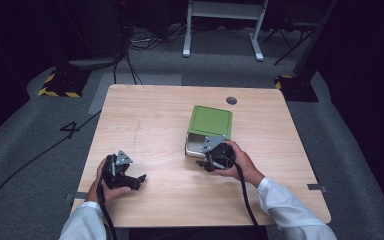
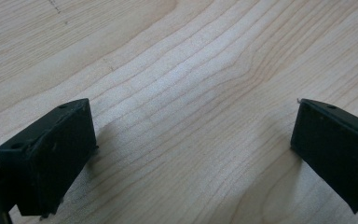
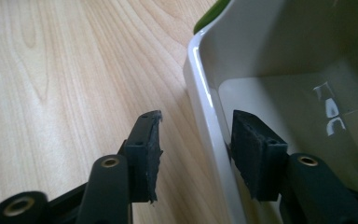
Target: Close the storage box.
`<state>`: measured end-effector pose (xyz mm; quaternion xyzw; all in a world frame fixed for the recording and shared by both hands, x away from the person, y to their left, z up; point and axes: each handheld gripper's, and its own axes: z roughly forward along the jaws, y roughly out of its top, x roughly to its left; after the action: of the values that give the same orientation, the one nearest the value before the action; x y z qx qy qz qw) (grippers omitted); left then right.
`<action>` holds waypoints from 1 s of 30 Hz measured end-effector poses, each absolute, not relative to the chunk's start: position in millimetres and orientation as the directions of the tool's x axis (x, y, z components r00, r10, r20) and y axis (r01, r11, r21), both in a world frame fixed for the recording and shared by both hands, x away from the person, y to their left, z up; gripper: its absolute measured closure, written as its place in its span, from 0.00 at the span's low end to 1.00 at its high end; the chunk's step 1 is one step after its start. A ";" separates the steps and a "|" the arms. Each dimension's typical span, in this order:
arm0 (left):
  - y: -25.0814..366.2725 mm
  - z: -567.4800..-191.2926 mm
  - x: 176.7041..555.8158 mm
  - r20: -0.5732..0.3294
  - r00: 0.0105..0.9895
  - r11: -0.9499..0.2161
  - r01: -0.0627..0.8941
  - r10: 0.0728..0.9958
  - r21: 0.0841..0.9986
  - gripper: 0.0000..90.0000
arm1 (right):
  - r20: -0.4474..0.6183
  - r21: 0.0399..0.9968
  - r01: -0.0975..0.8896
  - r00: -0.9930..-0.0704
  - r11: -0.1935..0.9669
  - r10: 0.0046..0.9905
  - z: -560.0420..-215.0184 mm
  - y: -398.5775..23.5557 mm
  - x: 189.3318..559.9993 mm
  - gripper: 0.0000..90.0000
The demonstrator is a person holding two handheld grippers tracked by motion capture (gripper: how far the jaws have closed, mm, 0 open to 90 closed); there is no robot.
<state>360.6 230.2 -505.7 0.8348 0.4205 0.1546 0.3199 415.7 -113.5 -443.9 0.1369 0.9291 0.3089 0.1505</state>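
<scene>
Right gripper (image 3: 196,144): seen astride the near wall of a shallow white rectangular container (image 3: 205,102); one jaw is placed outside the wall over the wood, the other inside the container.
Right jaws: partly open; the inner pad lies close against the inside of the wall, a clear gap is seen between the outer pad and the wall, so the wall sits between the jaws without being clamped.
White container: located between the right jaws at its rim; its pale floor extends beyond the inner jaw. In the high view the container (image 1: 194,145) is seen just ahead of the right hand (image 1: 237,161).
Green flat rectangular lid (image 1: 210,121): laid over the far part of the container, leaving the near end uncovered; a green edge (image 3: 209,16) is seen beyond the jaw tips.
Left gripper (image 2: 193,154): held low over the light wooden table (image 2: 177,70).
Left jaws: wide open; nothing is held, only bare wood grain is seen between them.
Left hand (image 1: 111,181): kept well apart from the container, with its gripper (image 1: 135,179) pointed toward the right hand.
</scene>
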 end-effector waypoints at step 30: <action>230.4 -505.6 360.3 -0.006 0.601 -0.446 0.599 0.799 0.665 0.00 | -0.220 0.662 0.115 -0.915 0.741 0.339 -420.3 -173.0 382.2 0.35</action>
<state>360.3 230.4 -505.6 0.8356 0.4184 0.1567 0.3196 382.2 -173.0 -420.3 0.1235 0.9181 0.3383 0.1654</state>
